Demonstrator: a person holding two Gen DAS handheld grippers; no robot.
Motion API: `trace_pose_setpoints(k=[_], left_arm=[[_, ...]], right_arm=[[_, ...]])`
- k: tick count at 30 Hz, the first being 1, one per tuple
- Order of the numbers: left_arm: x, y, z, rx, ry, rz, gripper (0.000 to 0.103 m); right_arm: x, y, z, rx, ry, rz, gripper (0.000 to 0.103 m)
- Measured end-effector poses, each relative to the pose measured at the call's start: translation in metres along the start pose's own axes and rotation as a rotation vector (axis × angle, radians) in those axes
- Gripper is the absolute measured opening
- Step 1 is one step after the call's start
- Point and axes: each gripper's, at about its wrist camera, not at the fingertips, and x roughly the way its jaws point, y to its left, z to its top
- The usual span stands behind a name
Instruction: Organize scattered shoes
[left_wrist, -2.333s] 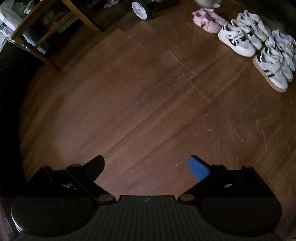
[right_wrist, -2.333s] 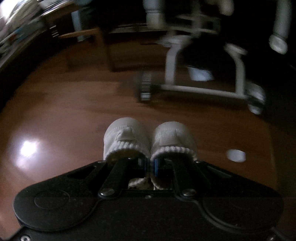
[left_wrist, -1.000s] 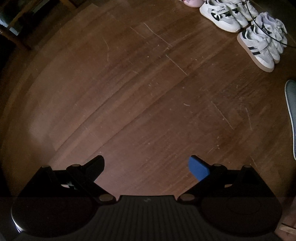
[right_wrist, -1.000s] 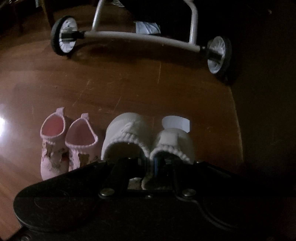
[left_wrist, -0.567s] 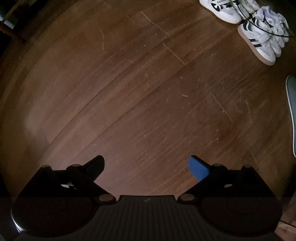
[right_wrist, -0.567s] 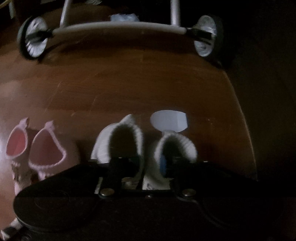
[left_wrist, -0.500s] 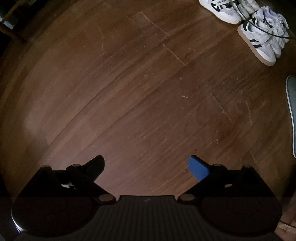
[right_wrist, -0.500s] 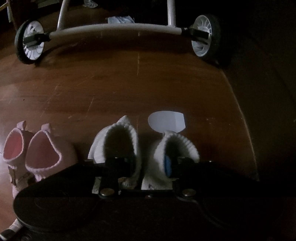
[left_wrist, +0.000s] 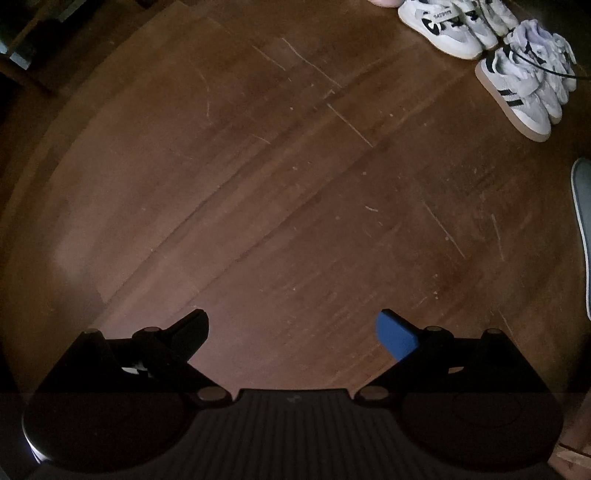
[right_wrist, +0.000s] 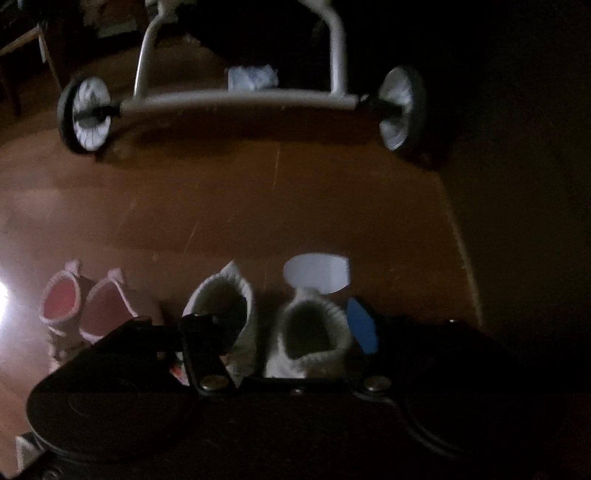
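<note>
Sneaker (left_wrist: 439, 27) strap lettering, unreadable

Right gripper (right_wrist: 284, 321) jaws have just been opening, no longer pinched on inner cuffs of white booties (right_wrist: 266, 325); fingers now spread outside the pair, booties between them on floor at lower centre. Pink shoes (right_wrist: 88, 314) now at lower left. Stroller frame (right_wrist: 240, 99) larger, across top. View blurred.

A white-framed wheeled cart (right_wrist: 240, 99) stands on the scratched wooden floor (left_wrist: 277, 166) near a white paper scrap (right_wrist: 317, 275).
</note>
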Motion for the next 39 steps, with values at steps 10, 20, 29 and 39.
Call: trace_pose_setpoints(k=[10,20,29,39], left_arm=[[-0.008,-0.002,0.0,0.001,-0.02,0.004,0.098],[-0.012,0.004,-0.004,-0.015,-0.032,0.006,0.098],[-0.015,0.004,-0.002,-0.013,-0.043,0.004,0.098],[-0.016,0.005,0.0,-0.013,-0.043,0.005,0.098]], right_arm=[[0.033,0.066,-0.043,-0.26,0.099,-0.135,0.071],[0.009,0.055,-0.052,-0.413,0.034,-0.093,0.052],[0.032,0.074,-0.04,-0.442,0.145,-0.009,0.051],[0.036,0.067,-0.049,-0.483,0.142,0.011,0.057]])
